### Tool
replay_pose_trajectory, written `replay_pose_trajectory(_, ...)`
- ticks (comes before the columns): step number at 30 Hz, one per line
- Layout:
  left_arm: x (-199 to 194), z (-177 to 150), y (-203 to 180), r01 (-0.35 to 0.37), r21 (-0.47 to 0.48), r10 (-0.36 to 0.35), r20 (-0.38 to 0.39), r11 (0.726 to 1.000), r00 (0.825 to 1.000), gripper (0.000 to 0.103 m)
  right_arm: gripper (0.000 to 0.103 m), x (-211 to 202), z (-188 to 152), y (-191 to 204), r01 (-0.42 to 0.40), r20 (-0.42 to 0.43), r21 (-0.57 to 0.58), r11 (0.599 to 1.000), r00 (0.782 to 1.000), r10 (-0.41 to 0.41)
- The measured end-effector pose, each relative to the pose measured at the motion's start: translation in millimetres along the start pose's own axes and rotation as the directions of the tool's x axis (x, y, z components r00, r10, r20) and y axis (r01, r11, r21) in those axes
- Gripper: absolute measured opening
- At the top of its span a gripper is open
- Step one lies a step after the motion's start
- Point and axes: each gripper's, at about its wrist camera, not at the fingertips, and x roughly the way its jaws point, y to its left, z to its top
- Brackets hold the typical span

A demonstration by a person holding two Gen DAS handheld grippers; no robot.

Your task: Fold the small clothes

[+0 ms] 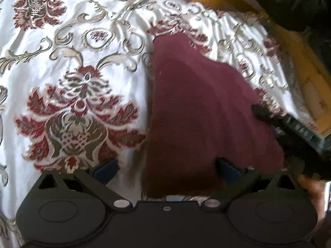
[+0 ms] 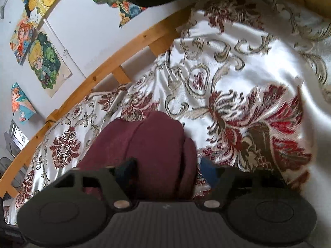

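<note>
A small maroon knit garment (image 1: 198, 107) lies flat on a white bedspread with a red and gold floral pattern (image 1: 78, 107). My left gripper (image 1: 166, 168) stands open over the garment's near edge, with its right finger above the cloth and its left finger above the bedspread. In the right wrist view the garment (image 2: 153, 144) shows a rounded folded edge running between the fingers of my right gripper (image 2: 167, 169). This gripper is open, and a gap shows beside the right-hand pad. The right gripper's dark finger (image 1: 260, 111) reaches onto the garment's right edge in the left wrist view.
A wooden bed rail (image 2: 107, 70) borders the bedspread, with a white wall and cartoon pictures (image 2: 47, 62) behind it. A dark bundle (image 1: 293, 2) sits at the far right corner. A person's hand (image 1: 314, 188) holds the right gripper.
</note>
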Motion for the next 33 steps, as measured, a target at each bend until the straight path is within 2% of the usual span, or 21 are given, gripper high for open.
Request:
replay_pose_trajectory(5,6,19,4,0.068,-0.030,-0.068,0.016,0.997,0.998,0.102,0.069,5,3,-7,-0.025,0.001,0.049,0.998,1.000,0.025)
replay_pose_trajectory(10,22,32,9,0.079,-0.038,-0.080,-0.037,0.996,0.996,0.102,0.068,20,9,-10,-0.048,-0.003,0.067,0.997,0.999,0.048)
replay_pose_trajectory(12,25,31,10,0.087,-0.042,-0.089,-0.042,0.995,0.995,0.102,0.064,20,7,-11,-0.051,-0.002,0.074,0.996,0.999,0.051)
replay_pose_trajectory(14,28,30,10,0.098,-0.045,-0.100,-0.048,0.994,0.994,0.102,0.053,19,7,-13,-0.055,-0.008,0.088,0.995,0.998,0.056)
replay_pose_trajectory(16,29,29,10,0.115,-0.050,-0.117,-0.051,0.992,0.992,0.102,0.048,19,6,-13,-0.053,-0.012,0.091,0.994,0.998,0.055)
replay_pose_trajectory(19,30,31,8,0.147,-0.046,-0.150,-0.061,0.988,0.987,0.090,0.041,17,4,-7,-0.040,-0.009,0.062,0.997,0.999,0.040)
replay_pose_trajectory(20,31,31,7,0.166,-0.052,-0.170,-0.073,0.985,0.983,0.080,0.039,16,4,-4,-0.033,-0.006,0.048,0.998,0.999,0.034)
replay_pose_trajectory(21,31,33,6,0.166,-0.064,-0.171,-0.086,0.984,0.981,0.079,0.037,15,4,-1,-0.027,-0.005,0.032,0.999,1.000,0.027)
replay_pose_trajectory(22,31,35,5,0.154,-0.065,-0.160,-0.094,0.986,0.983,0.077,0.033,14,4,2,-0.024,-0.003,0.012,1.000,1.000,0.024)
replay_pose_trajectory(25,27,39,0,0.129,-0.035,-0.132,-0.103,0.991,0.986,0.062,0.027,7,4,18,-0.008,0.021,-0.060,0.998,1.000,0.009)
replay_pose_trajectory(27,21,41,-6,0.124,0.015,-0.122,-0.093,0.992,0.988,0.046,0.025,-2,5,32,0.004,0.042,-0.111,0.994,0.999,0.001)
replay_pose_trajectory(30,9,43,-14,0.119,0.088,-0.113,-0.066,0.989,0.991,0.038,0.024,-16,8,57,0.019,0.079,-0.199,0.980,0.997,-0.003)
replay_pose_trajectory(33,-8,47,-19,0.123,0.154,-0.122,-0.019,0.980,0.992,0.036,0.024,-28,14,86,0.035,0.106,-0.276,0.961,0.994,-0.006)
